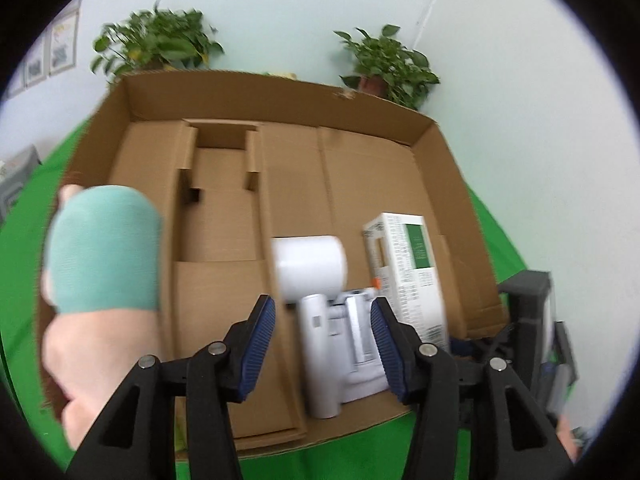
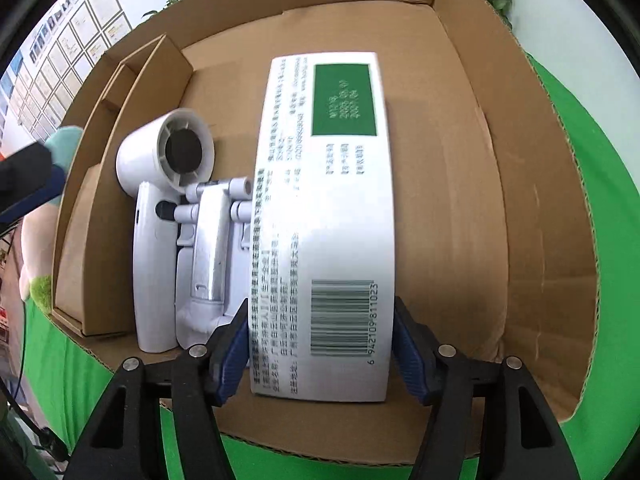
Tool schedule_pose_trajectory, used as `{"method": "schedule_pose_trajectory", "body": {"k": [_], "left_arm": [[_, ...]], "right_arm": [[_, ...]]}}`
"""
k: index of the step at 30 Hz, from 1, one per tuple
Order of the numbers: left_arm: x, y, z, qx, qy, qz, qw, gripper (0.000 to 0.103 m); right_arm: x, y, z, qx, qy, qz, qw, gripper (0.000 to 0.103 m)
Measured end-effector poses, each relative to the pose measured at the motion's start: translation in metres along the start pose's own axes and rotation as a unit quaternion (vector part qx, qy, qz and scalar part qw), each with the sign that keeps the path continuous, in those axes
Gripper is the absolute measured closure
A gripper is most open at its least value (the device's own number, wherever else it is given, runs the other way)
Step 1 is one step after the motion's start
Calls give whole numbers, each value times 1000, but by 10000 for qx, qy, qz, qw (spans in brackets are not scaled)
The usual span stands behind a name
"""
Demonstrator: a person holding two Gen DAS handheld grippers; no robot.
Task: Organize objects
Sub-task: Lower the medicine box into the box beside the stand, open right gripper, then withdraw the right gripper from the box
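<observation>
Green-covered table [image 1: 24,280] underneath everything, with two leafy potted plants [image 1: 160,40] at the pale wall behind. On the table, a wide, shallow cardboard box [image 1: 280,92], open at the top. Inside its left part, a folded cardboard insert [image 1: 216,216] with a rectangular cut-out, nothing lying in it. In the right part, flat on the box floor, a long white carton [image 2: 324,220] with a green label toward the far end and a barcode at the near end. At the left, close to the left wrist camera, a plush toy [image 1: 104,248] in teal and pale pink, seen over the box's left wall; cannot tell what supports it. Just left of the carton and right against it, a white handheld appliance [image 2: 168,216] with a round barrel head, a straight handle and a silvery part alongside, also on the box floor. Right gripper [image 2: 320,304] pointing steeply down, jaws apart on either side of the carton's near end, blue pads close beside its long sides but not visibly pressing. Left gripper [image 1: 322,302] above the appliance, jaws apart, holding nothing.
</observation>
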State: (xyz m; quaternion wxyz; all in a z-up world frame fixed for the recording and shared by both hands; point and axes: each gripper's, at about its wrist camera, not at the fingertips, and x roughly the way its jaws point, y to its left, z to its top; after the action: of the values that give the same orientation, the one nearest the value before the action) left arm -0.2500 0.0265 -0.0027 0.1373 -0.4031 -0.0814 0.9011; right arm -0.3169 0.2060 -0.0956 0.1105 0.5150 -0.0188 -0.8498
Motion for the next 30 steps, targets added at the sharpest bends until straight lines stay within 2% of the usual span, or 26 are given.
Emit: {"method": "schedule_pose_trajectory", "body": {"k": [4, 5, 8, 11, 15, 17, 18, 19, 20, 22, 25, 26, 30], "left_arm": [[-16, 12, -15, 203, -297, 523, 9980, 54], [-24, 18, -19, 202, -341, 555, 9977, 54], [-16, 24, -25, 156, -323, 529, 9980, 54], [-23, 28, -34, 159, -337, 575, 9976, 54], [-23, 29, -37, 156, -484, 706, 9962, 54], [-25, 29, -41, 168, -662, 883, 9937, 53], [-26, 28, -44, 204, -765, 1030, 9915, 46], [-27, 27, -46, 224, -851, 1136, 9896, 38], [-28, 26, -50, 229, -968, 1239, 9873, 34], [-32, 23, -58, 223, -1164, 1383, 9833, 24], [-34, 20, -70, 156, -1242, 1462, 9813, 23], [-34, 20, -74, 127, -1274, 1474, 9807, 23], [-22, 21, -85, 57, -1182, 1632, 9795, 22]], "right_arm": [[-19, 4, -2, -53, -356, -105, 9993, 36], [-24, 7, -3, -117, -466, -206, 9986, 31], [-29, 12, -3, -284, -572, -369, 9973, 30], [-28, 12, -3, -173, -482, -210, 9985, 30], [-37, 14, -7, -264, -638, -67, 9976, 29], [-43, 13, -13, -327, -831, 17, 9960, 22], [-49, 15, -17, -397, -1075, -35, 9934, 20], [-52, 20, -22, -459, -1279, -109, 9907, 13], [-56, 26, -28, -530, -1541, -161, 9865, 1], [-67, 32, -44, -679, -1895, -188, 9793, 0], [-73, 45, -63, -904, -2263, -336, 9693, 0], [-68, 52, -58, -903, -2345, -359, 9673, 0], [-65, 56, -67, -618, -2597, -512, 9624, 0]]}}
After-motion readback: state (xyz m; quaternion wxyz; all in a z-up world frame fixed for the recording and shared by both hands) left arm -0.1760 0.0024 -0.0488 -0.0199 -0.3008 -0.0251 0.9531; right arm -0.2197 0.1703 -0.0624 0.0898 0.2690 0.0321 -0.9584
